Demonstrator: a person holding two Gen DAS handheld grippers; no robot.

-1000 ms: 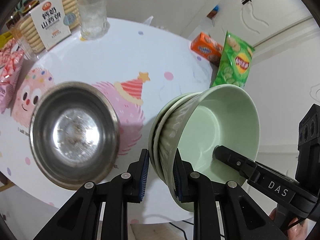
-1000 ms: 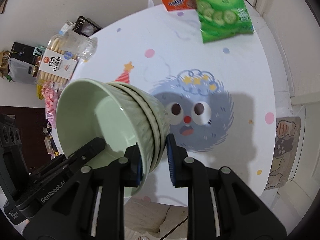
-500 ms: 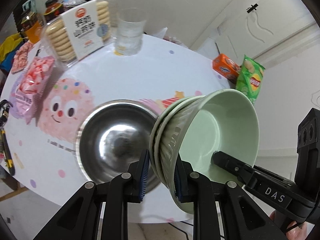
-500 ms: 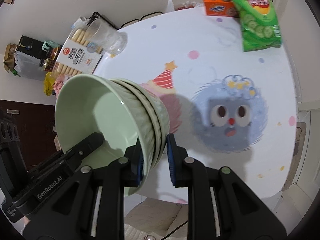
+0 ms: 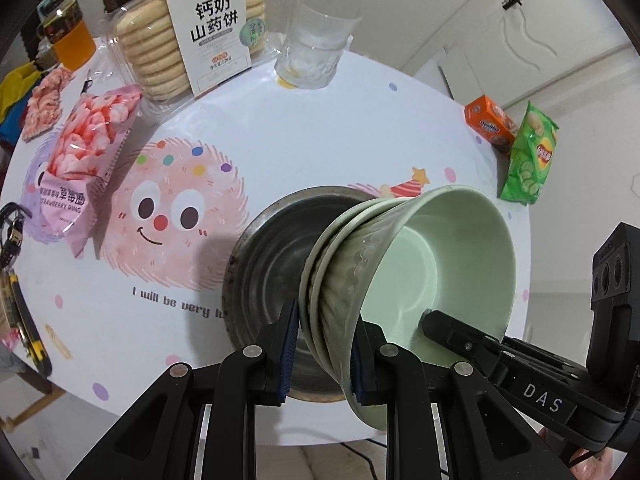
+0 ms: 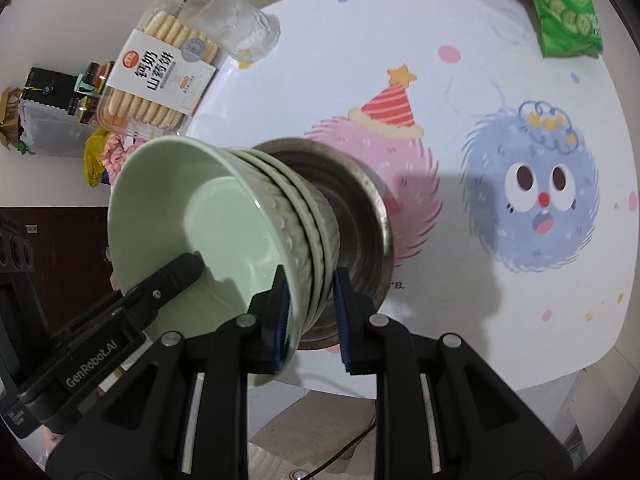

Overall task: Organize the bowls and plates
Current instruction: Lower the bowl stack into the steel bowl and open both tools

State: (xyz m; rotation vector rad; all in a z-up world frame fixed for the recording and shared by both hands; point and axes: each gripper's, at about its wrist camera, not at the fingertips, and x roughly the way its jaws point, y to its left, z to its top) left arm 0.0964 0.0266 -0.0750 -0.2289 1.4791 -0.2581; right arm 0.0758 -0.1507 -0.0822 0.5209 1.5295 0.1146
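Note:
A stack of pale green ribbed bowls [image 5: 404, 264] is held between both grippers, just above a steel bowl [image 5: 268, 264] on the table. My left gripper [image 5: 324, 344] is shut on the stack's rim on one side. My right gripper [image 6: 308, 304] is shut on the rim on the opposite side, and its finger shows inside the top bowl in the left wrist view [image 5: 448, 328]. The stack [image 6: 224, 220] hides much of the steel bowl [image 6: 360, 208] in the right wrist view.
On the round cartoon-print table [image 5: 280, 136]: a biscuit box [image 5: 192, 32], a clear glass [image 5: 316, 52], a pink strawberry snack bag [image 5: 84, 148], an orange box [image 5: 492, 124] and a green chip bag [image 5: 528, 156]. The table's near edge lies just below the steel bowl.
Both grippers carried the green bowl stack leftward across the table; it now sits over the steel bowl rather than beside it. Grips are unchanged.

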